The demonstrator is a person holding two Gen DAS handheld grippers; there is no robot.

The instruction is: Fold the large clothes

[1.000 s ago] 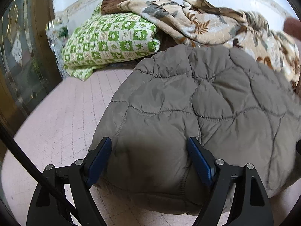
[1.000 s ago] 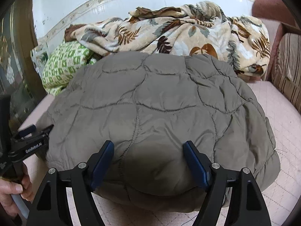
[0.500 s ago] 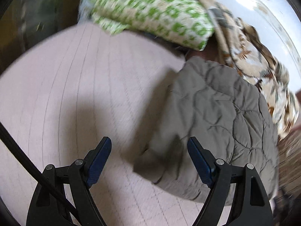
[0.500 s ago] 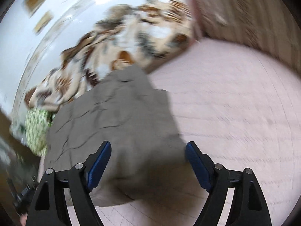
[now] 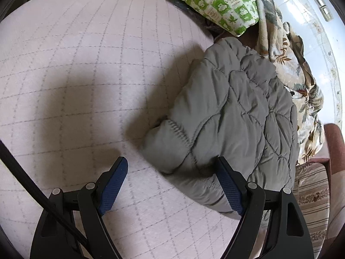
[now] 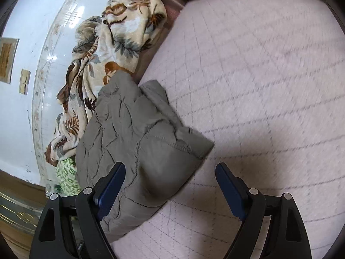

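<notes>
A grey quilted jacket [image 5: 232, 116] lies folded on the pale pink checked bed cover [image 5: 86, 75]. In the left wrist view my left gripper [image 5: 172, 185] stands open at the jacket's near left corner; that corner lies in front of the jaws, untouched by the pads. In the right wrist view the same grey quilted jacket [image 6: 138, 142] shows its near right corner. My right gripper [image 6: 170, 187] hangs over that corner with its jaws still opening, and the cloth sits in front of the gap without being pinched.
A green-and-white patterned pillow [image 5: 213, 0] and a leaf-print blanket [image 5: 286, 64] are heaped behind the jacket against the white wall. The leaf-print blanket [image 6: 112, 49] also fills the back of the right wrist view. A striped cushion [image 5: 312, 194] lies at the right.
Both grippers have rolled and slid outward from the middle of the jacket's front edge to its two near corners. More of the pink cover now shows in both views.
</notes>
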